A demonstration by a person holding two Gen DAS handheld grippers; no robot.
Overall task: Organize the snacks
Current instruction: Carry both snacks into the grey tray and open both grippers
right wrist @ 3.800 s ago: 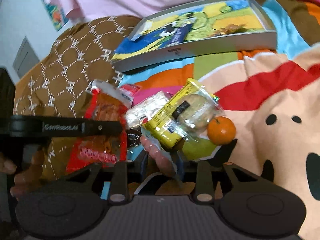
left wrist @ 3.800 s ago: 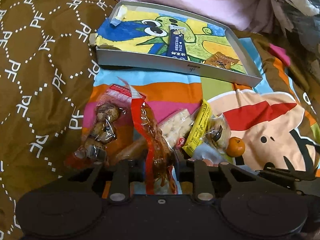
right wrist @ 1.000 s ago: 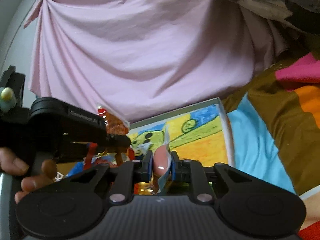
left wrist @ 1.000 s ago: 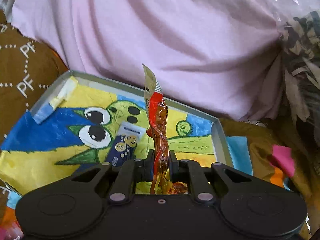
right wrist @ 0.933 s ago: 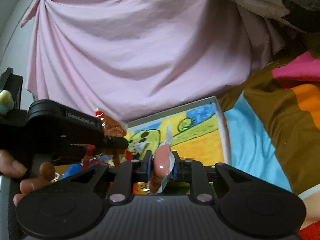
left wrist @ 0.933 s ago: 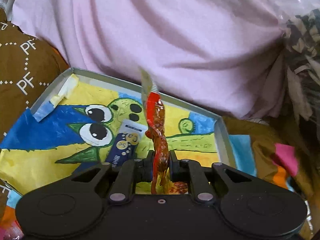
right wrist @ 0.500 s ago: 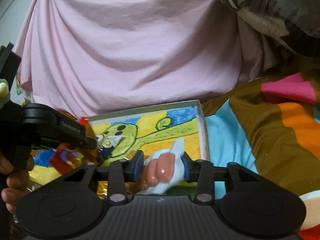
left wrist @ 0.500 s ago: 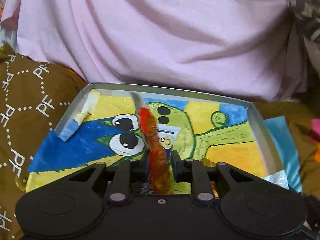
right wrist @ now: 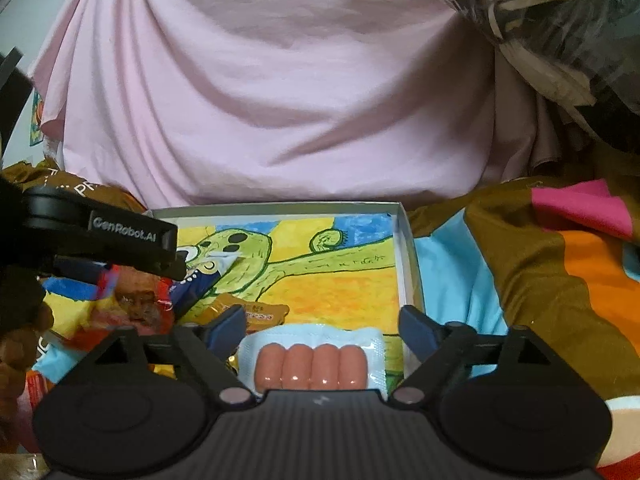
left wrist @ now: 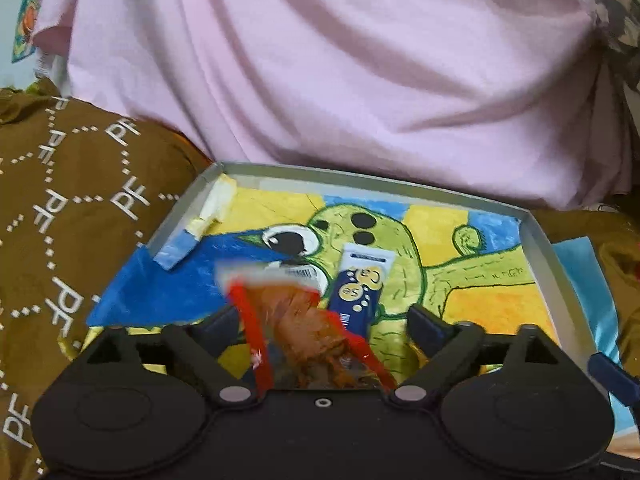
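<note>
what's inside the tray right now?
In the tray: sausage pack between the open right claw, red snack pouch between the open left claw, blue sachet, small orange packet. Claw bodies hide the tray's near edge.

Both tools have their fingers spread wide right now. The left tool [left wrist: 324, 322] is gaping with nothing pinched, its blue-padded fingertips [left wrist: 426, 326] well apart. Same deal for the right tool [right wrist: 322, 326], jaws splayed and gripping nothing. In the right wrist view the left tool [right wrist: 176, 258] pokes in from the left side, and you can just make out the person's left hand [right wrist: 18, 344] wrapped around its handle at the edge.
</note>
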